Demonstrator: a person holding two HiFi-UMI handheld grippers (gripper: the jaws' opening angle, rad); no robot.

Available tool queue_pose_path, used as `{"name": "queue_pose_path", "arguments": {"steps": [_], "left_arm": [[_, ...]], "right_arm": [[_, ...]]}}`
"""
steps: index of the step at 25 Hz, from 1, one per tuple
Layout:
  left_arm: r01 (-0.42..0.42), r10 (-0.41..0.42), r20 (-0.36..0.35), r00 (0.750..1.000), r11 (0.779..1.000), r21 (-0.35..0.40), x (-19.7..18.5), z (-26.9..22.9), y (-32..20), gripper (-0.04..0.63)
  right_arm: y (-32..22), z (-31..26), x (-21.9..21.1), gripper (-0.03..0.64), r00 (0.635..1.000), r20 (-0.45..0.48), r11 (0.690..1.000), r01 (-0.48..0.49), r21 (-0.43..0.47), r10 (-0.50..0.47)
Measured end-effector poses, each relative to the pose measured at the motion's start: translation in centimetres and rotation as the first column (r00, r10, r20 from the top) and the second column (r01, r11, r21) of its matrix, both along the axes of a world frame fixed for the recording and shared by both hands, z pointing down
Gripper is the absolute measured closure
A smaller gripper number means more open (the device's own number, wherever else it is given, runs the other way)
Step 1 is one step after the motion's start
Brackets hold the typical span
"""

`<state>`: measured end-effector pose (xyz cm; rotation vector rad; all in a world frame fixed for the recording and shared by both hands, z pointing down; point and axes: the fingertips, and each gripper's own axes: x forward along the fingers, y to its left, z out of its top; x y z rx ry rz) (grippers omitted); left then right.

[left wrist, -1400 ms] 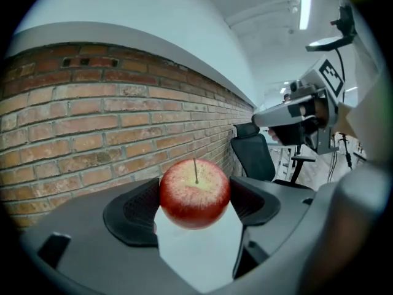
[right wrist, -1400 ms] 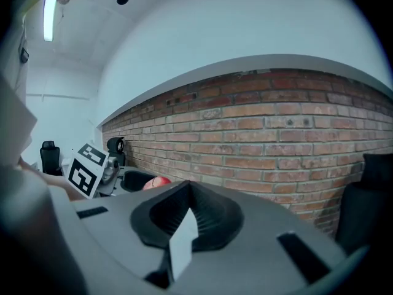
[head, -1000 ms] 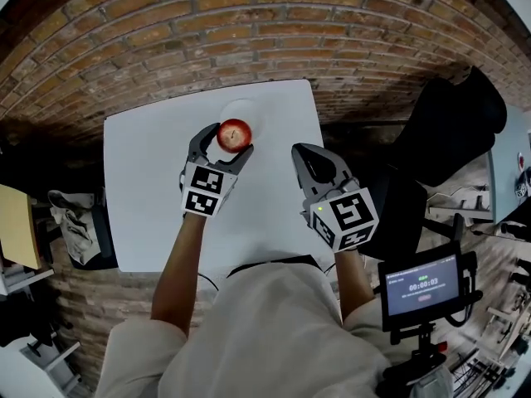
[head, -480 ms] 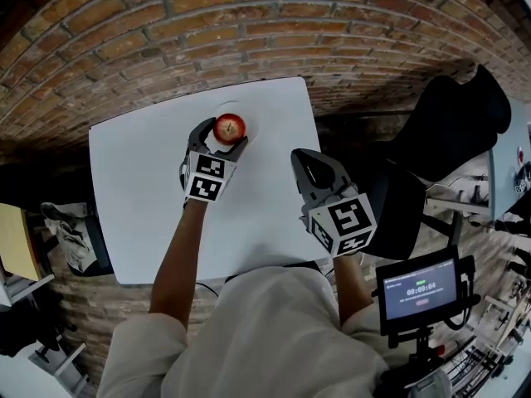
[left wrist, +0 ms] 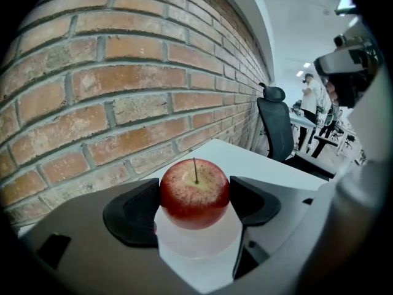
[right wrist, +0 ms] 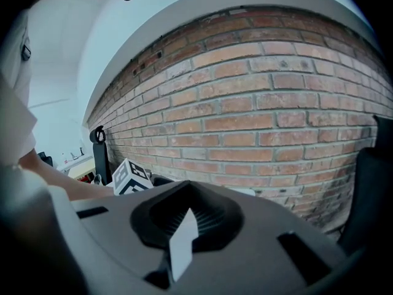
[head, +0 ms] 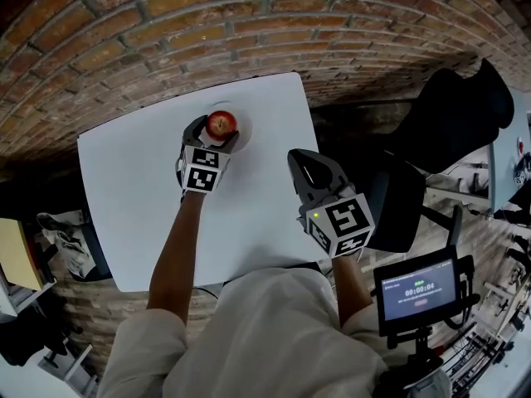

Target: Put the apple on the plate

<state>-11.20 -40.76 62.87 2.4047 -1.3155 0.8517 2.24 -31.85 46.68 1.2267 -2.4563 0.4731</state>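
Note:
A red apple [head: 221, 123] [left wrist: 194, 192] with its stem up sits between the jaws of my left gripper [head: 216, 131] [left wrist: 195, 203], which is shut on it. Both dark pads [left wrist: 132, 211] press its sides. Right under the apple lies a small white plate [left wrist: 196, 246] [head: 241, 125], at the far side of the white table [head: 133, 189]. I cannot tell whether the apple touches the plate. My right gripper [head: 305, 166] [right wrist: 183, 229] hangs shut and empty over the table's right edge, well apart from the plate.
A brick wall [head: 249, 23] runs just beyond the table's far edge. To the right stands a black office chair [head: 452, 114], and a small screen on a stand [head: 421, 293] is at the lower right. The person's arm [head: 174, 255] crosses the table.
The left gripper has carried the apple farther from the person, from the plate's near edge to over its middle. The right gripper has stayed by the table's right edge.

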Motion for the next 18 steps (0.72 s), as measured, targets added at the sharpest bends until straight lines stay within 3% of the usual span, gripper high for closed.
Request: {"name": "queue_pose_path", "arguments": {"steps": [9, 18], "left_arm": [[0.003, -0.004, -0.015, 1.000, 0.999, -0.048, 0.3, 1.8, -0.6, 0.230], [-0.023, 0.022, -0.035, 0.999, 0.999, -0.045, 0.6, 2.6, -0.5, 0.230]], "right_arm": [[-0.5, 1.2, 0.0, 0.614, 1.000, 0.000, 1.000, -0.006, -0.026, 0.006], [-0.6, 1.6, 0.2, 0.614, 1.000, -0.005, 0.999, -0.013, -0.033, 0.013]]}}
